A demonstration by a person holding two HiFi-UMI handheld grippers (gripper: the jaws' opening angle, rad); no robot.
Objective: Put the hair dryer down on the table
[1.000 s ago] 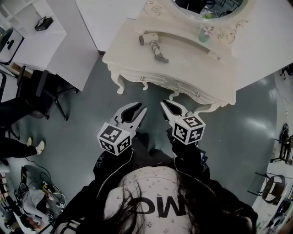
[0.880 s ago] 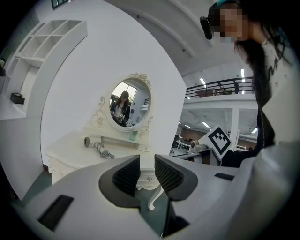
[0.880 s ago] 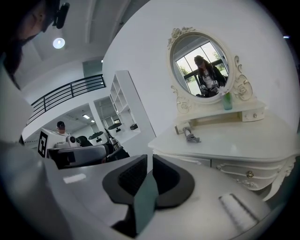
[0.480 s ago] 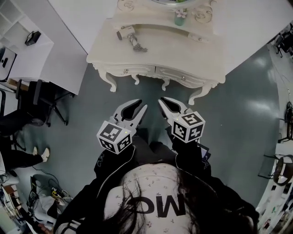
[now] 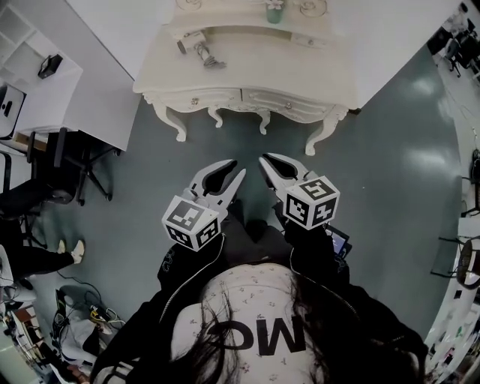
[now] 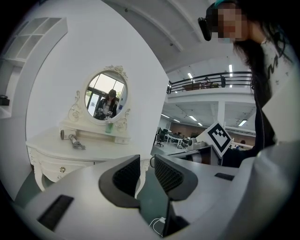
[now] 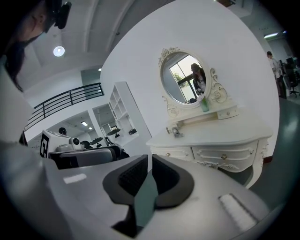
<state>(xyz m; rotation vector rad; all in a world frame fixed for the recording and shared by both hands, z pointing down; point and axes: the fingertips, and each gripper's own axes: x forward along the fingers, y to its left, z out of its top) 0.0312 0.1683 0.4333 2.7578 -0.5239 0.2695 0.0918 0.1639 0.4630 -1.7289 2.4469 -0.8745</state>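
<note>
**Hair dryer on the table, both claws empty and well back from it**

Hair dryer [image 5: 193, 43]: small, pale, barrel-bodied, lying on its side on the left part of the table top. Its handle and bunched cord trail toward the front edge. Nothing touches it.

Table [image 5: 247, 67]: white ornate dressing table with curved legs and two drawers with small knobs. An oval mirror in a carved white frame [image 6: 106, 96] stands at its back. A small green container [image 5: 274, 10] sits on the raised ledge under the mirror, well to the right of the dryer.

Your left claw [image 5: 237, 166]: held low in front of your body over the grey-green floor [image 5: 225, 135], pointing toward the table and well apart from it. The jaws stand a little apart; only floor shows through the gap, and nothing sits between the pads.

Your right claw [image 5: 264, 157]: beside the left one at the same height, with its tips angled inward toward it. The jaws are closing and are all but together, with nothing between them.

Off to your left: a plain white desk [image 5: 90, 67] and a dark chair [image 5: 67, 161] beside it.
</note>
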